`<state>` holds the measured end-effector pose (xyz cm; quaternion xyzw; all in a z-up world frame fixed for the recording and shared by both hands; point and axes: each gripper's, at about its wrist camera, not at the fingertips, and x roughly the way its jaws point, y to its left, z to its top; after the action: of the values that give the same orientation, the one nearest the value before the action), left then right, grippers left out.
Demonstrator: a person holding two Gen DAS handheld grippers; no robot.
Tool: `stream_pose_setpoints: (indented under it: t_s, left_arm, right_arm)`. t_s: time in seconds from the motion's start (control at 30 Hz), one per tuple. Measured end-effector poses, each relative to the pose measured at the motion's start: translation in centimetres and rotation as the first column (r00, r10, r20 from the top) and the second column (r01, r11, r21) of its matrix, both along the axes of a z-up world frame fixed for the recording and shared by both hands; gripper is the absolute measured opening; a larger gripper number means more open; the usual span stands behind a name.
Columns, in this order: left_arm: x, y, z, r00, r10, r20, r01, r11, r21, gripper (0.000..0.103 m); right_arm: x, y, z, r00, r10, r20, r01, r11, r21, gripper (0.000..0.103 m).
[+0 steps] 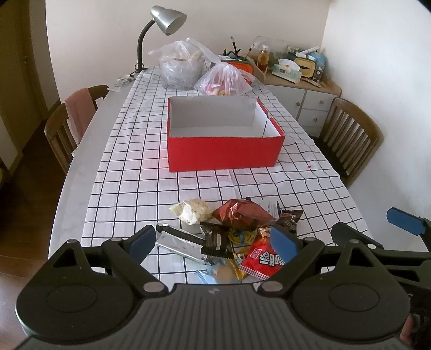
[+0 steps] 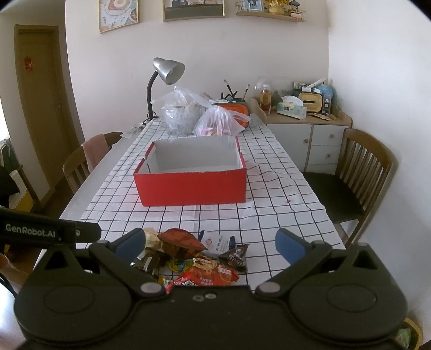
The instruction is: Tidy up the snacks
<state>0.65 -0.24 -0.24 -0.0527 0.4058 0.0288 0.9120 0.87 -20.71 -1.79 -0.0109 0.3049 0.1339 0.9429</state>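
A pile of snack packets (image 1: 231, 237) lies on the checked tablecloth near the front edge; it also shows in the right wrist view (image 2: 196, 258). It holds a dark red foil bag (image 1: 241, 214), a pale bag (image 1: 192, 211), a silver packet (image 1: 180, 243) and a red packet with white letters (image 1: 265, 259). An open red box (image 1: 225, 153) with a white inside stands empty further back; it also shows in the right wrist view (image 2: 191, 187). My left gripper (image 1: 214, 243) is open, hovering over the pile. My right gripper (image 2: 210, 243) is open above the pile, empty.
Two clear plastic bags (image 1: 204, 70) with contents and a silver desk lamp (image 1: 164, 24) stand at the far end. Wooden chairs stand at the left (image 1: 72, 121) and right (image 1: 350, 137). A cabinet (image 1: 304, 94) with clutter stands in the corner.
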Motion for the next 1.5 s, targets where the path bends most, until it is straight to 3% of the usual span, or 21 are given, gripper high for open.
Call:
stream_pose_setpoints:
  t_s: [1.5]
  left_arm:
    - [-0.9,-0.5,0.3,1.0,-0.024,0.014,0.024,1.0,-0.004,0.092]
  right_arm:
    - [-0.4,-0.7,-0.6,0.999,-0.031,-0.021,0.032,0.998,0.053,0.103]
